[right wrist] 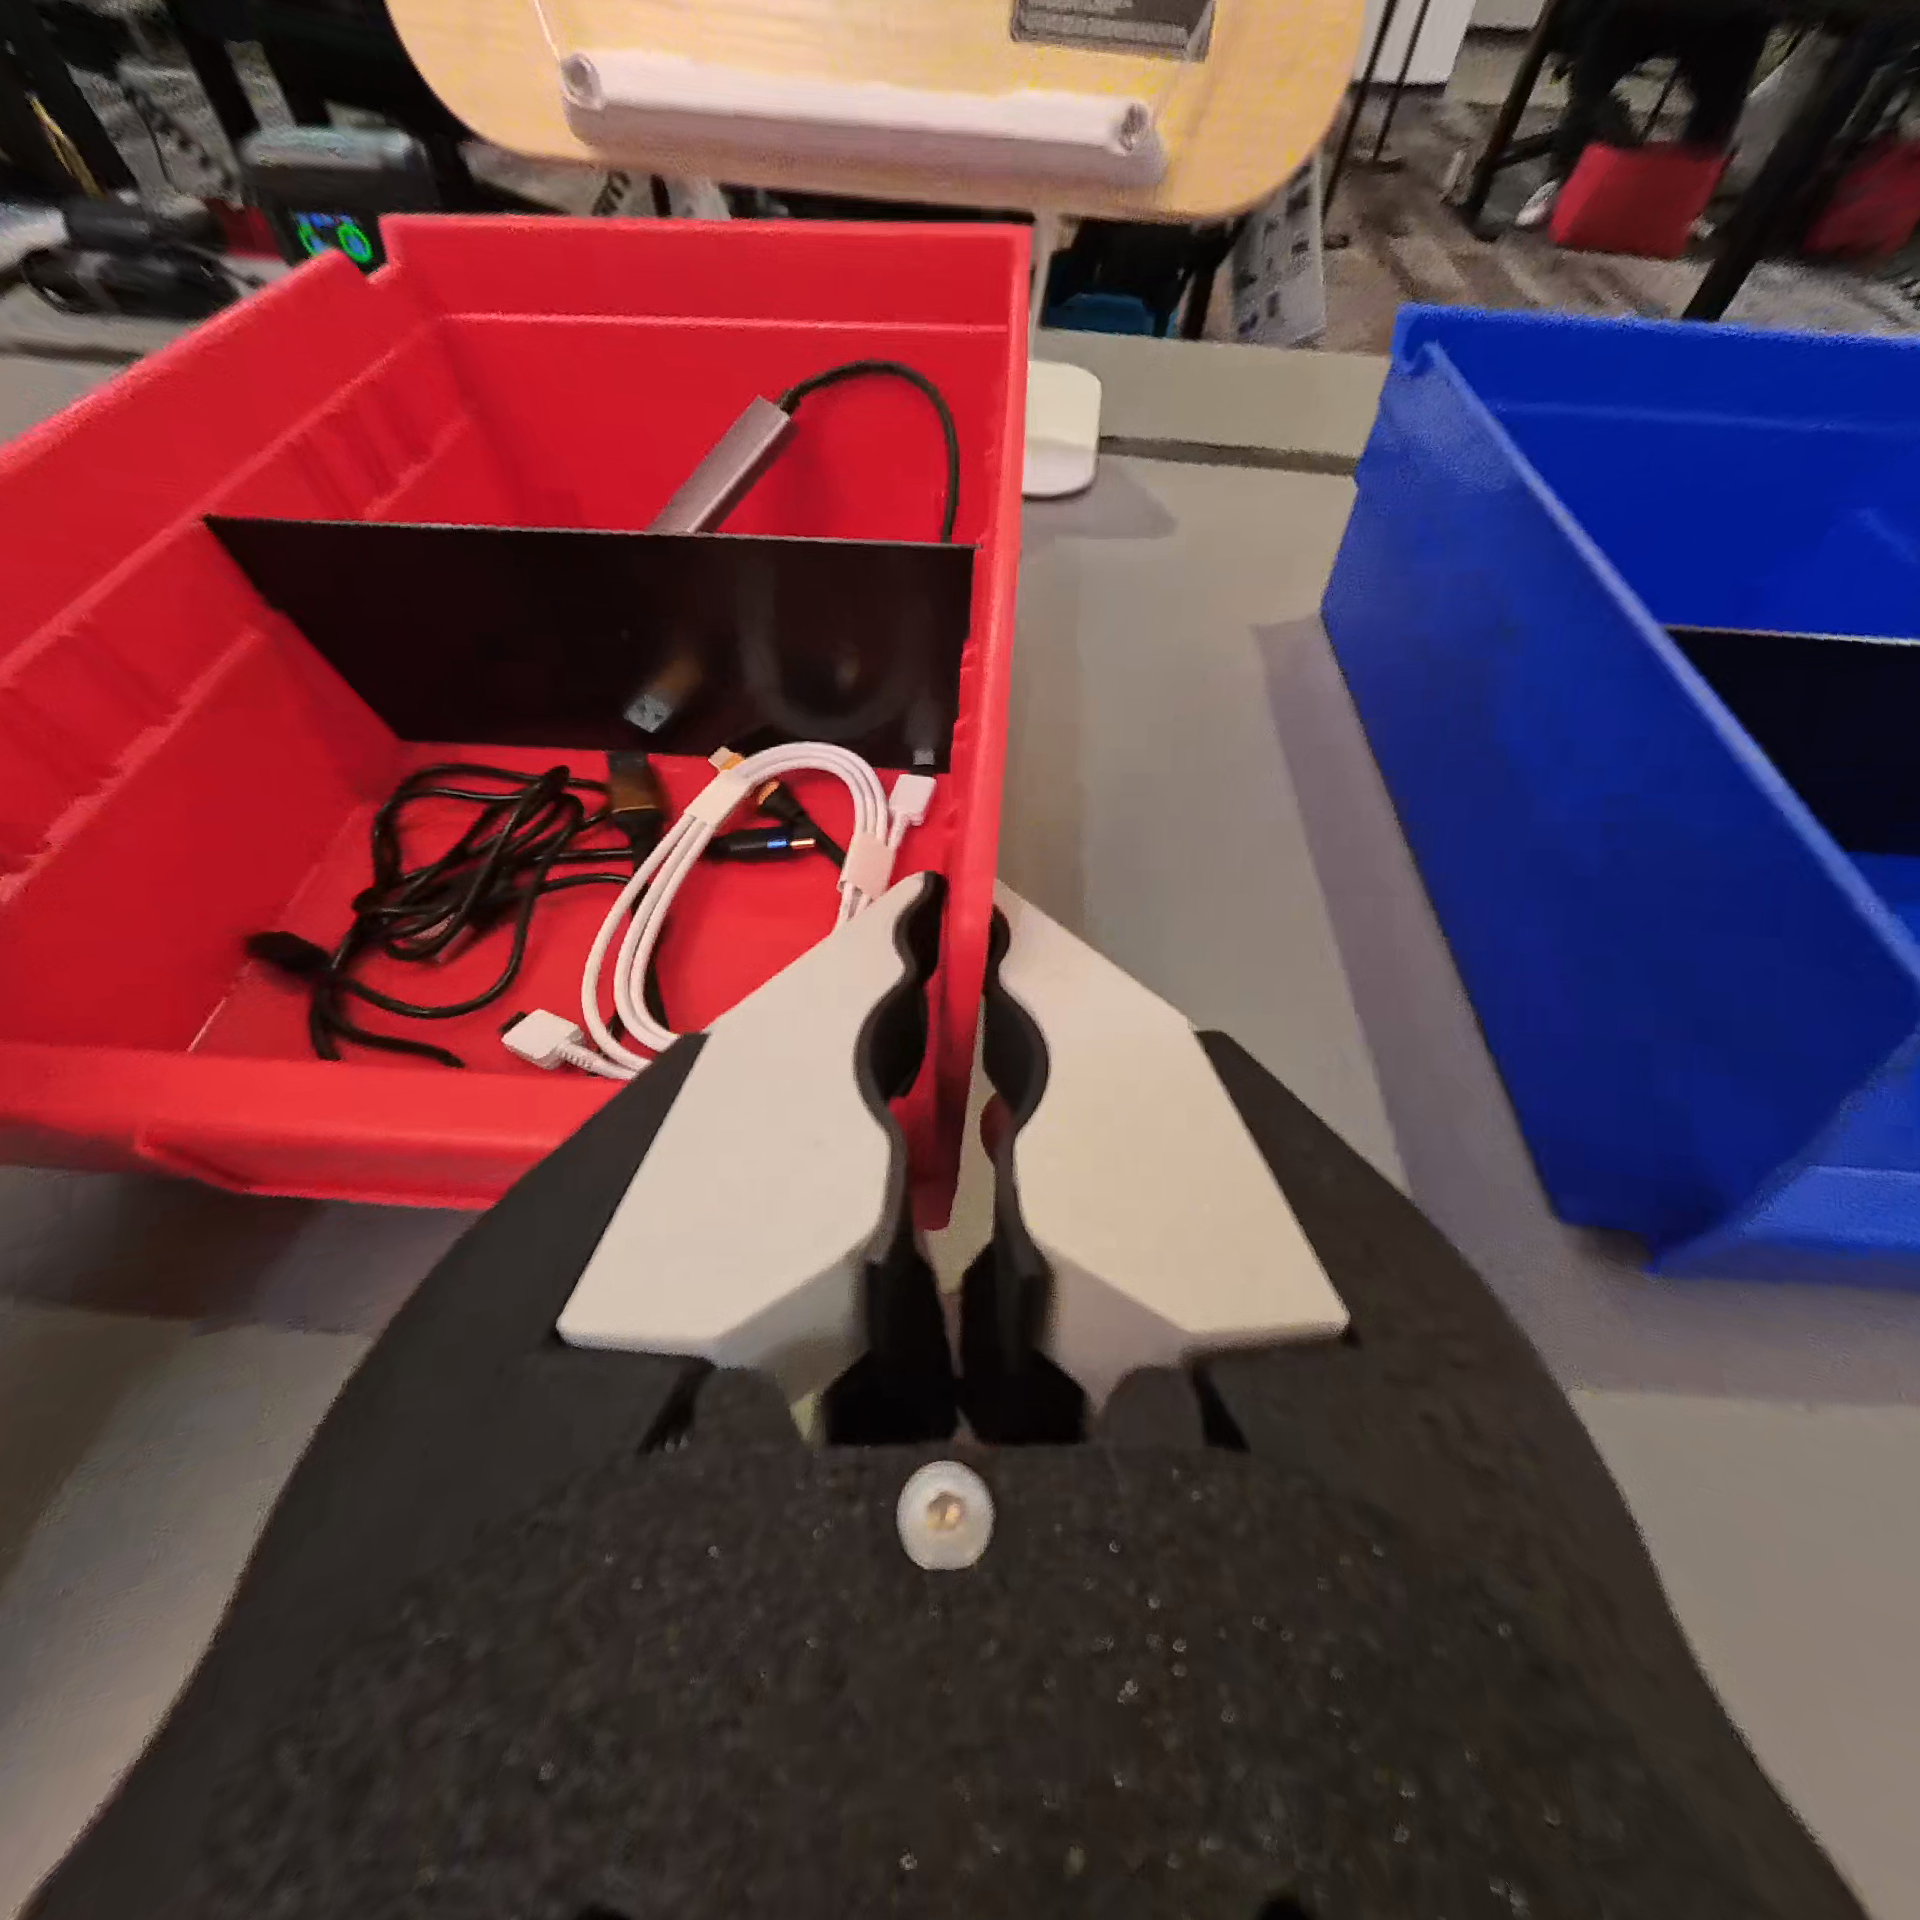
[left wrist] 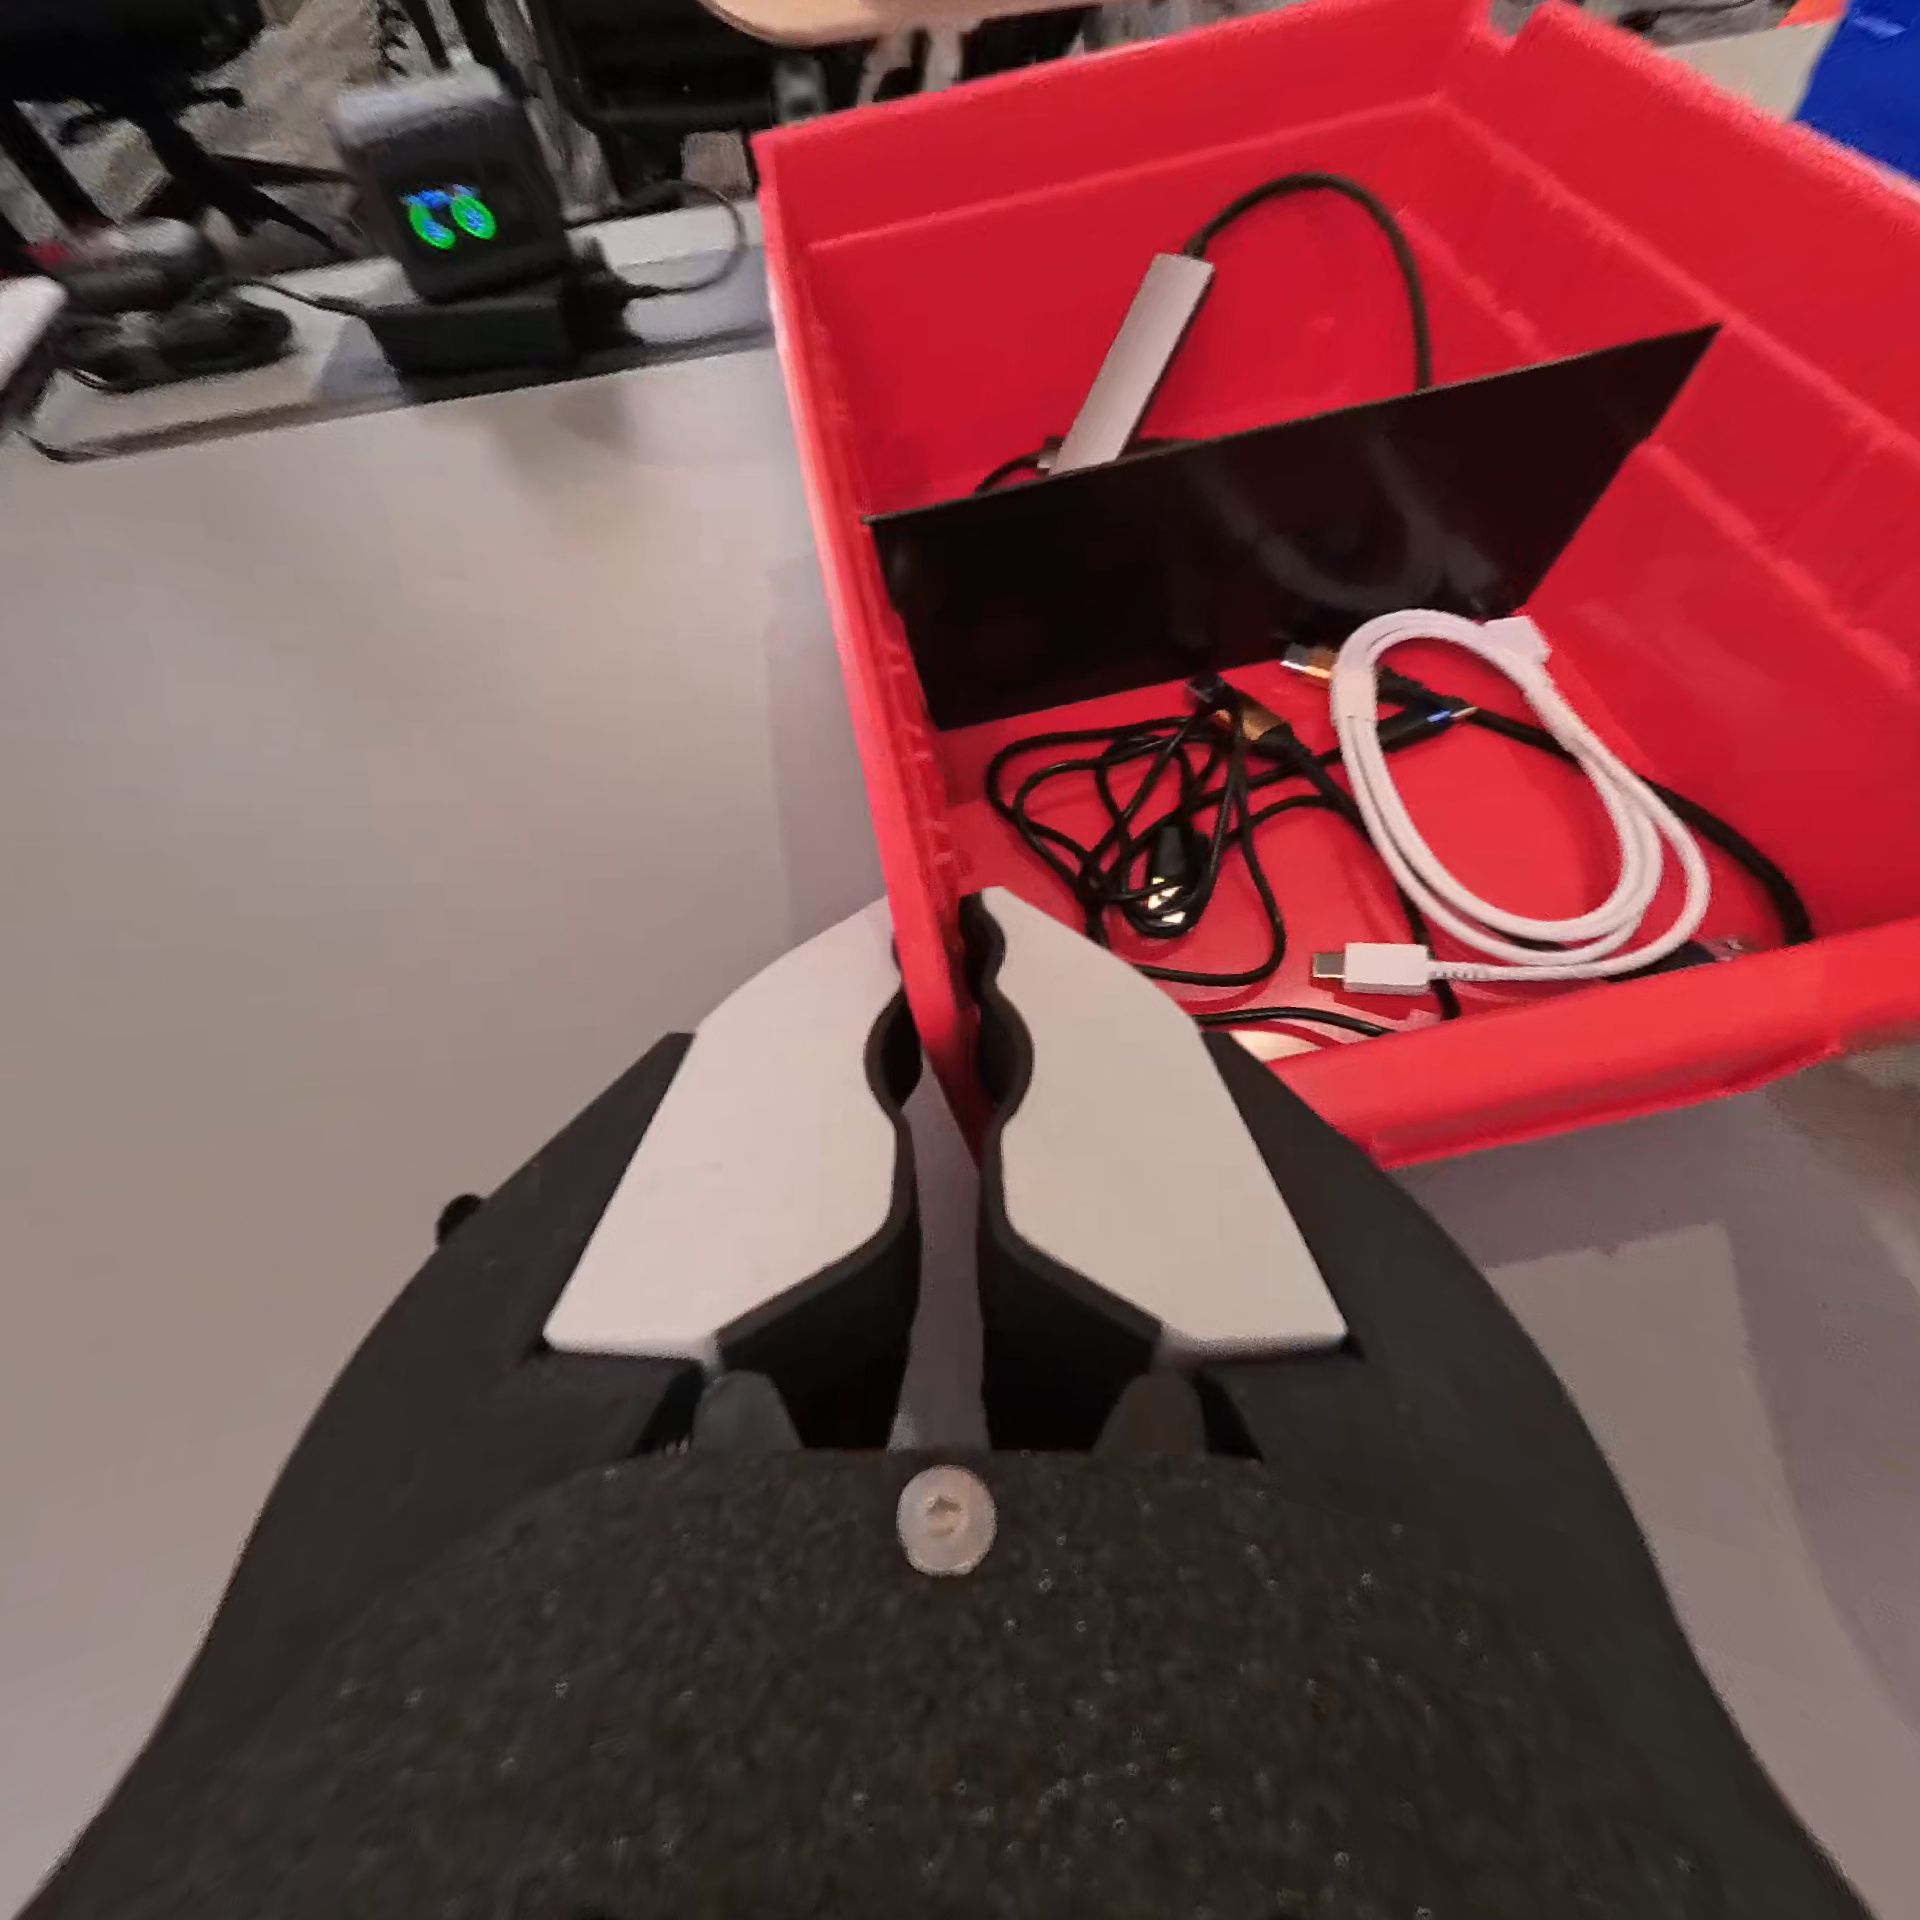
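The left gripper (left wrist: 935, 925) is pinched on the left side wall of the red bin (left wrist: 1610, 1060), near its front corner, one grey finger outside the wall and the other inside, with the wall squeezed between the black pads. The right gripper (right wrist: 961, 899) clamps the opposite, right side wall of the same red bin (right wrist: 312, 1143) in the same way, close to the low front lip, one finger in the bin and one out over the grey table (right wrist: 1164, 727). The bin sits on that table (left wrist: 416, 727). Just past the fingertips, the front compartment holds a coiled white cable (left wrist: 1507, 790) with its plug lying toward the front lip, and beside it a loose tangle of black cables (left wrist: 1143, 821); a few orange and dark connectors lie near the divider. In the right wrist view the white cable (right wrist: 665, 914) lies just beside the inner finger and the black cables (right wrist: 447, 883) farther to the left. A black divider (left wrist: 1247, 561) stands upright across the bin, and behind it, in the rear compartment, a slim grey hub (left wrist: 1132, 364) leans tilted against it, its black lead looping up. To the right, well apart from the red bin, stands a blue bin (right wrist: 1558, 883) with its own dark divider. Farther back, a small dark device with a lit green screen (left wrist: 447, 208) rests among cords at the table's far edge.
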The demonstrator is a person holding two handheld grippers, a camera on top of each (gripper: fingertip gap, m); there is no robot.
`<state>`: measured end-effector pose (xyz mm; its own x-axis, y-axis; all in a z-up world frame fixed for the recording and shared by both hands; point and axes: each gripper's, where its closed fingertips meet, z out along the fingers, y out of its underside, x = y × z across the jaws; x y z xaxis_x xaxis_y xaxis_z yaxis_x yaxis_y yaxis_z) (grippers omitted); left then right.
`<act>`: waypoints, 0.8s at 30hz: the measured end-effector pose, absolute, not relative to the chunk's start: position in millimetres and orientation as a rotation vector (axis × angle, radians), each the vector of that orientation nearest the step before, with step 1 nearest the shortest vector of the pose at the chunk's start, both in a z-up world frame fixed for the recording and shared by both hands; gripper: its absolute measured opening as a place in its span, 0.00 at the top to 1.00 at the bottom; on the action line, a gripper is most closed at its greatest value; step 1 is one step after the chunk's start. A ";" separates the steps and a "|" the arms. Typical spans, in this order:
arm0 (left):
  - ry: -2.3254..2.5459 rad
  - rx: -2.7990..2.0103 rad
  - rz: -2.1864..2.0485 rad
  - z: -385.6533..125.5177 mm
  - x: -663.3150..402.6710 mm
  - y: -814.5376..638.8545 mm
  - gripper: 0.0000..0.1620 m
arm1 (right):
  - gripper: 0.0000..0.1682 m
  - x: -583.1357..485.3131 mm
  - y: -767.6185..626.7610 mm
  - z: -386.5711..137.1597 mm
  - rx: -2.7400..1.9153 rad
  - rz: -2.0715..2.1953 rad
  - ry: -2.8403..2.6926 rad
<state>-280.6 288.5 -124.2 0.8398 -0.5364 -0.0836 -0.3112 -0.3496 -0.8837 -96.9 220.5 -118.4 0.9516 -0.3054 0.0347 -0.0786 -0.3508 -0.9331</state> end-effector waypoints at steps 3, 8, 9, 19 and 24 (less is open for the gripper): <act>0.605 -1.928 -0.181 -109.4 -320.2 313.5 0.97 | 0.99 -134.7 244.4 -106.9 -1.874 -0.237 0.273; 0.467 -1.922 -0.190 -91.8 -418.0 351.8 0.98 | 0.99 -227.4 299.6 -89.1 -1.861 -0.179 0.194; 0.444 -1.924 -0.199 -92.2 -438.1 358.8 0.98 | 0.99 -246.9 308.8 -89.6 -1.865 -0.165 0.174; 0.441 -1.992 -0.296 -123.2 -513.3 405.5 0.98 | 0.98 -328.0 348.1 -129.0 -1.939 -0.151 0.103; 0.404 -1.999 -0.294 -124.5 -513.3 407.4 0.98 | 0.95 -333.3 343.5 -125.6 -1.946 0.007 0.023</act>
<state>-513.3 407.4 -124.5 0.9135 -0.4057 0.0308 -0.1534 -0.4135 -0.8975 -333.3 343.5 -125.6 0.9998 -0.0123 -0.0161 -0.0195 -0.3665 -0.9302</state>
